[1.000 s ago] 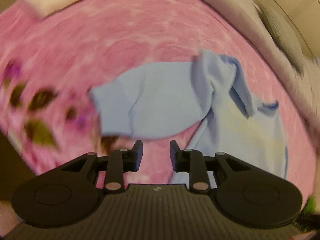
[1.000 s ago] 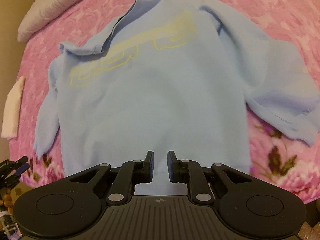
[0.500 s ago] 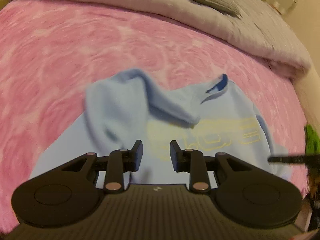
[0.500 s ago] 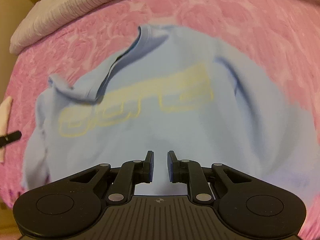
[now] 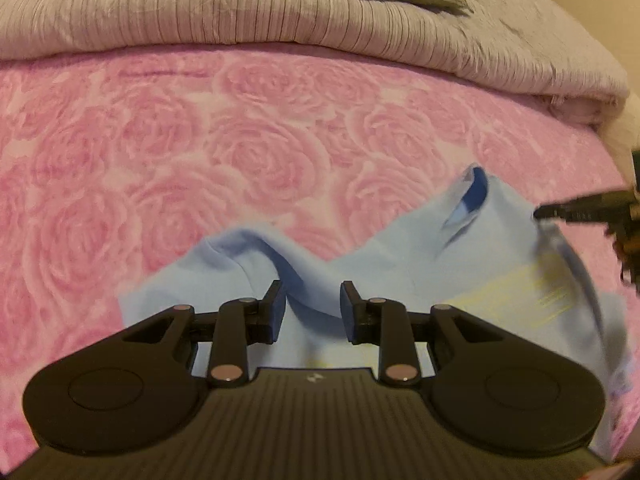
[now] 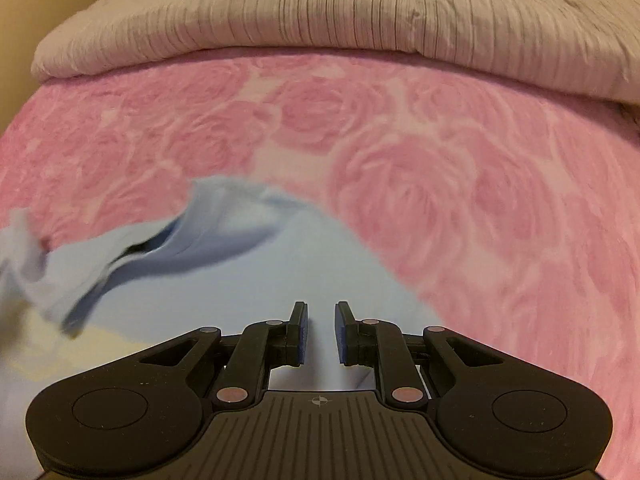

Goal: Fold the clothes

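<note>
Both grippers nearer grey quilt

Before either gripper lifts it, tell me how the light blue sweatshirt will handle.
The light blue sweatshirt is probably floppy: its sleeve already lies rumpled in soft folds. It likely drapes from any pinch point. It should not slide far on the pink rose blanket.

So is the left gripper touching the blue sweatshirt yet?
Cannot tell. In the left wrist view the left gripper has open jaws around a raised fold of the blue sweatshirt, but whether the pads touch it is unclear.
</note>
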A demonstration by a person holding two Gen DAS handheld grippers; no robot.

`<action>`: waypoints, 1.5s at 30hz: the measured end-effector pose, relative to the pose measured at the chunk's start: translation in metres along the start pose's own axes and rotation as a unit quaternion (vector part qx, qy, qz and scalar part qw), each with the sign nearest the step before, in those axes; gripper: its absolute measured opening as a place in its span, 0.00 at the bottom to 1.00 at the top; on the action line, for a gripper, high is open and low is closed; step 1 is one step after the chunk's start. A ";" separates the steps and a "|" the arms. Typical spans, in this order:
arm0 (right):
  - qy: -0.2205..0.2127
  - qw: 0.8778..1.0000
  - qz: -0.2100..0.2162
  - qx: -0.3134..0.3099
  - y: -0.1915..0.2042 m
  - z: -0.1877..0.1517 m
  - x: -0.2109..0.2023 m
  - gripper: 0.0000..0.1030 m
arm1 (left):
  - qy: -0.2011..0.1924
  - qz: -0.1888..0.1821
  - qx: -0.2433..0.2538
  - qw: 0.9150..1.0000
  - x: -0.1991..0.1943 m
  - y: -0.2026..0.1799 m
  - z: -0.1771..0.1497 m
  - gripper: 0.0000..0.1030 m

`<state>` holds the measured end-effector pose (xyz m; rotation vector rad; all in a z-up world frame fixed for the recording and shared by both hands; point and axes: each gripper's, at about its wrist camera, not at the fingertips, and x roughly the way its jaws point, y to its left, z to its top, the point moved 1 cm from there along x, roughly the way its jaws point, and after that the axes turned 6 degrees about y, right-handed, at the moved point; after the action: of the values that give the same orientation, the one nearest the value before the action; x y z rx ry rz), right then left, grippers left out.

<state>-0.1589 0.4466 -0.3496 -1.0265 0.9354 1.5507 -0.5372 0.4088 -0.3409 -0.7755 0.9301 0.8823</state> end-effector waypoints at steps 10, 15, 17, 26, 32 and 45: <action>-0.010 1.000 0.022 -0.003 -0.040 0.023 0.026 0.17 | 0.009 0.009 0.081 0.997 -0.010 0.006 0.003 0.24; -0.029 0.999 0.037 0.004 -0.049 0.021 0.016 0.16 | 0.011 0.019 0.094 0.995 -0.007 0.010 0.005 0.24; -0.043 0.998 0.049 0.015 -0.053 0.021 0.010 0.17 | 0.007 0.018 0.100 0.995 -0.006 0.010 0.006 0.24; -0.012 0.996 0.082 -0.028 -0.066 0.023 0.020 0.55 | 0.005 0.031 0.149 0.988 -0.009 0.011 0.005 0.26; 0.014 0.996 0.083 -0.041 -0.064 0.016 0.042 0.51 | 0.011 0.052 0.220 0.974 -0.010 0.009 0.000 0.26; -0.009 0.996 0.063 -0.059 -0.056 0.010 0.026 0.05 | 0.042 0.019 0.197 0.979 0.055 0.039 0.035 0.00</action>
<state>-0.1087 0.4747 -0.3740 -1.0504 0.9198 1.7351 -0.5421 0.4716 -0.3839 -0.4567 1.1552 0.6716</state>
